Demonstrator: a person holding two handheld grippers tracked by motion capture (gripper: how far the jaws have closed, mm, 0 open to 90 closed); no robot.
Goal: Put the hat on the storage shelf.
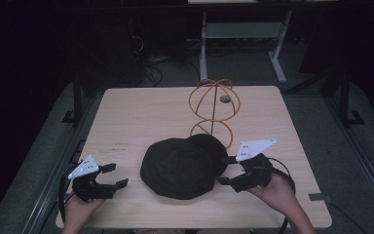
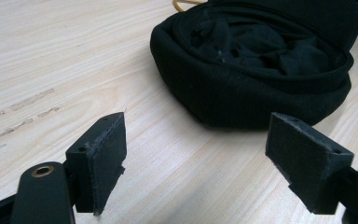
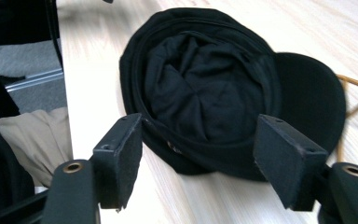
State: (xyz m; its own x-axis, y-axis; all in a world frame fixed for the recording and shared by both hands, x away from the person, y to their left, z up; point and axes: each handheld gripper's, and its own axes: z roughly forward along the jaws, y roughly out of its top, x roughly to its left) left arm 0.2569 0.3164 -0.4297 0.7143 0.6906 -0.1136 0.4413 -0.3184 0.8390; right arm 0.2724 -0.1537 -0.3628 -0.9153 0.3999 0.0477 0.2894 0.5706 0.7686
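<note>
The surface (image 1: 141, 112) is a light wood top, the biggest thing in the high view, w/ dark floor around it.

On it, a bit below centre and toward 6 o'clock, lies a black cap (image 1: 182, 167), upside down w/ the opening up; the inner lining is crumpled. Its brim points to approx. 1 o'clock, toward the wire stand.

The wire stand (image 1: 214, 105) is orange-yellow, a round cage on top of a ring base, upright at 12 o'clock from the cap, its base just beside the brim.

The right tool (image 1: 229, 170) is at 3 o'clock of the cap, held by a hand (image 1: 277, 192). Its 2 jaws are apart, nothing between them; in the right gripper view the cap's rim is just in front of the jaws, contact I cannot tell.

The left tool (image 1: 114, 176) is at 9 o'clock of the cap, near it but not touching. Jaws also apart, holding nothing, above bare wood.
</note>
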